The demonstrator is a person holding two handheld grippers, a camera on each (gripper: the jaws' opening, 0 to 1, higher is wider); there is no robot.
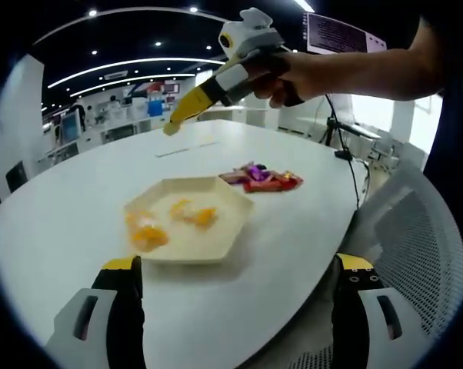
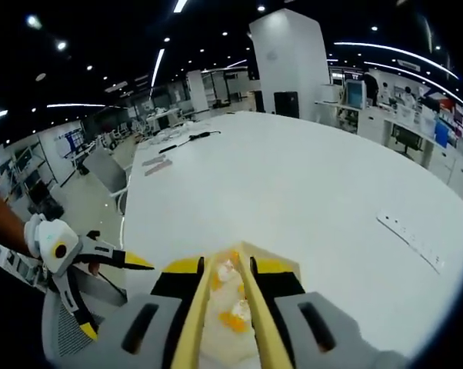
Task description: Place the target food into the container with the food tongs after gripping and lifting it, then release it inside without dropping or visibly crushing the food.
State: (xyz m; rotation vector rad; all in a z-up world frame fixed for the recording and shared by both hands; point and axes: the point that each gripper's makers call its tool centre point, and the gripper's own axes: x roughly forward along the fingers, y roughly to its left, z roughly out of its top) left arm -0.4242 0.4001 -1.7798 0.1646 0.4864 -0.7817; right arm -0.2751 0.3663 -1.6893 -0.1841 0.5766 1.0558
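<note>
While over tray, right gripper gripping tongs.

Bright candy wrappers lie on the white table near a mesh chair.

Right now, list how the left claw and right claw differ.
Left claw stands wide open, empty; right claw is closed on the food tongs. Left claw sits low at the table edge; right claw is held above the table. Both have yellow-tipped black jaws.
</note>
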